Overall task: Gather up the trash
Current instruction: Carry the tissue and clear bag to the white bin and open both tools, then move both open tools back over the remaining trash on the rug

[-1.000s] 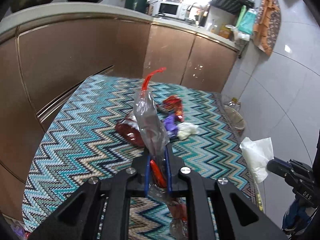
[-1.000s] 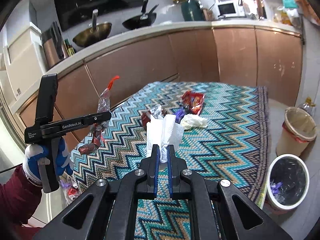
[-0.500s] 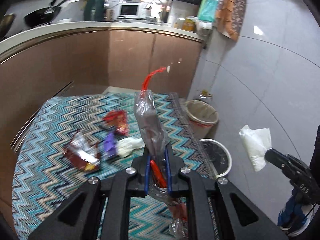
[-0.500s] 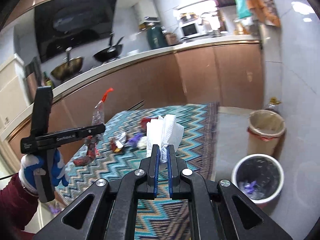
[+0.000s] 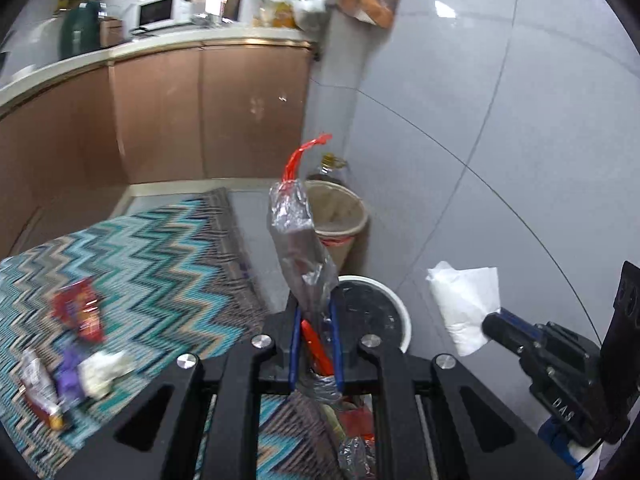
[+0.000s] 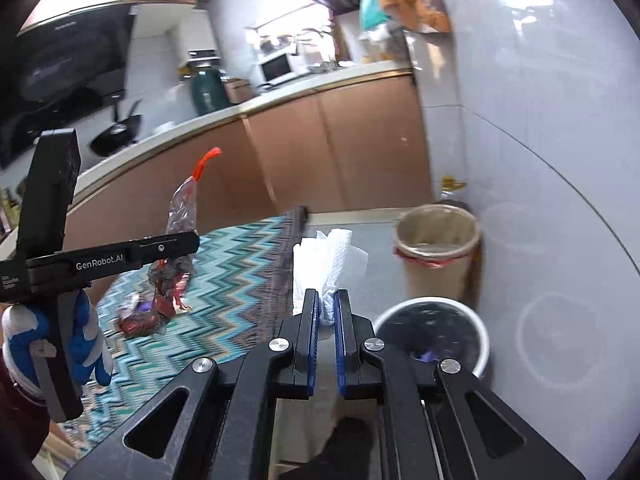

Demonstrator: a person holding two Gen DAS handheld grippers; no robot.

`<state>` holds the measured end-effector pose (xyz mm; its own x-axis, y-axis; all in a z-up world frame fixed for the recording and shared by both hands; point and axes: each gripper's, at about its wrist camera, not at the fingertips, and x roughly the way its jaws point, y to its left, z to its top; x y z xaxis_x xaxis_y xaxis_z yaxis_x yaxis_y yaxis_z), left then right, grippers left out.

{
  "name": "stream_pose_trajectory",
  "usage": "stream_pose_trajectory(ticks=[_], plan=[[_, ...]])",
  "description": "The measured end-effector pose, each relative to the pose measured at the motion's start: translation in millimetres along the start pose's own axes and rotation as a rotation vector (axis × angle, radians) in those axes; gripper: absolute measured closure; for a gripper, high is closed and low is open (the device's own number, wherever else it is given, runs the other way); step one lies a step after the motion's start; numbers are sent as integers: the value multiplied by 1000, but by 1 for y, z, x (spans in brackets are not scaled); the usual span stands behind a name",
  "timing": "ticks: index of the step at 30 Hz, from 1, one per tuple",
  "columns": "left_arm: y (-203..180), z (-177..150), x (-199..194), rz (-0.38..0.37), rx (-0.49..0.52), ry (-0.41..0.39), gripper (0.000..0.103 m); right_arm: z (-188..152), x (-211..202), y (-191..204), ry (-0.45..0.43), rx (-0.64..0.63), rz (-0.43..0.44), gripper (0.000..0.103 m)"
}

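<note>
My left gripper [image 5: 314,304] is shut on a clear plastic wrapper [image 5: 298,240] with a red strip at its top; the wrapper also shows in the right wrist view [image 6: 182,216]. My right gripper [image 6: 326,300] is shut on a white paper tissue [image 6: 328,256], which shows at the right of the left wrist view [image 5: 466,304]. Both are held in the air near a white bin with a black liner [image 6: 434,330], seen just past the left gripper [image 5: 376,316]. A beige bin [image 6: 438,248] stands behind it by the wall.
A zigzag rug [image 5: 152,256] carries a red wrapper [image 5: 78,312], a purple wrapper [image 5: 68,368] and a white crumpled piece [image 5: 102,370]. Brown cabinets [image 5: 224,108] run along the back. A grey tiled wall [image 5: 500,140] is on the right.
Both grippers have swung to the right, away from the rug's trash pile and toward the two bins. Each still holds its piece.
</note>
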<state>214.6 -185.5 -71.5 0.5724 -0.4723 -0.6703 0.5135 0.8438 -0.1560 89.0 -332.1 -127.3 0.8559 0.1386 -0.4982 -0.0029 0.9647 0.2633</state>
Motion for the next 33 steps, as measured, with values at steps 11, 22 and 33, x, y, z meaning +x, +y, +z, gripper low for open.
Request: stream_pose_trajectory(ticks=[11, 22, 33], plan=[[-42, 26, 130, -49, 32, 131, 91, 4, 62, -73, 68, 107, -125, 95], [-52, 26, 215, -54, 13, 224, 85, -8, 126, -112, 164, 153, -191, 91], [-56, 24, 207, -83, 21, 192, 74, -12, 117, -111, 150, 159, -234, 71]])
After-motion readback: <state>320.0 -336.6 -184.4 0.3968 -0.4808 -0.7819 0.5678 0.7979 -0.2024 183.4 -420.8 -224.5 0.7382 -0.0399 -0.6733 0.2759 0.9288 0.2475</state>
